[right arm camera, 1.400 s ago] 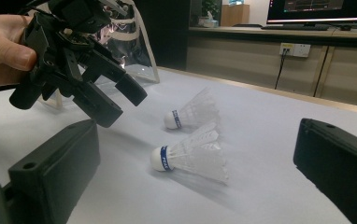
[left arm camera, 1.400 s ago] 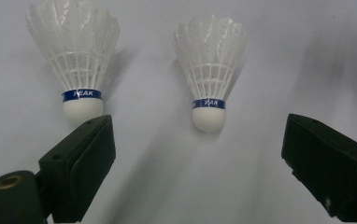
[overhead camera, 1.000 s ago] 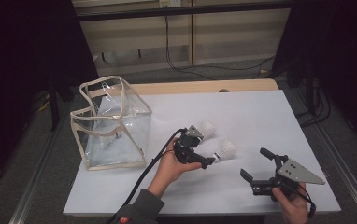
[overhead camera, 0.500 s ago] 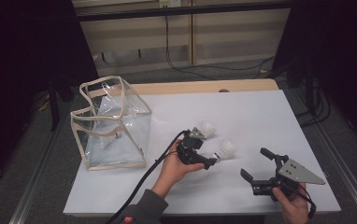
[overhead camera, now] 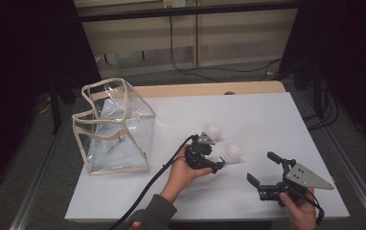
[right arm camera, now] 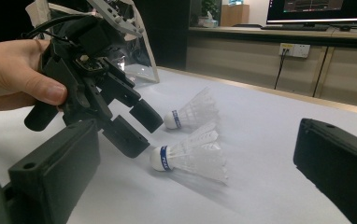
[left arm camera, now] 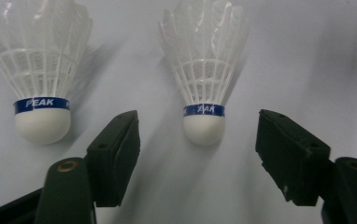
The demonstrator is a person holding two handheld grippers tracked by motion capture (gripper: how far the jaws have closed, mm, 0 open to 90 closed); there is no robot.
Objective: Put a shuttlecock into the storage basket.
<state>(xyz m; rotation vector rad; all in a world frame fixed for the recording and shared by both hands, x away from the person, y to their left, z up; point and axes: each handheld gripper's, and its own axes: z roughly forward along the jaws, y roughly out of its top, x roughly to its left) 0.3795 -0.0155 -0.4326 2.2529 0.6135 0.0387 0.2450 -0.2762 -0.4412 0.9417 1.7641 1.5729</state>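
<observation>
Two white feather shuttlecocks with blue bands lie on the white table. In the high view the far shuttlecock (overhead camera: 212,130) and the near shuttlecock (overhead camera: 233,152) sit mid-table. My left gripper (overhead camera: 216,156) is open, and its jaws straddle the line to the near shuttlecock (left arm camera: 203,93), whose cork lies just beyond the jaw tips. The far shuttlecock (left arm camera: 41,88) lies outside its left jaw. My right gripper (overhead camera: 261,167) stands open near the front right, empty, facing the left gripper (right arm camera: 139,128) and both shuttlecocks, the near shuttlecock (right arm camera: 190,156) and the far shuttlecock (right arm camera: 191,112).
A clear plastic bag with beige trim (overhead camera: 114,129) stands open-topped on the table's left side. A black cable (overhead camera: 152,182) trails from the left gripper over the front edge. A wooden strip (overhead camera: 210,89) runs along the table's far edge.
My left gripper has crept a little to the right, closer to the near shuttlecock. The right gripper and both shuttlecocks have stayed put.
</observation>
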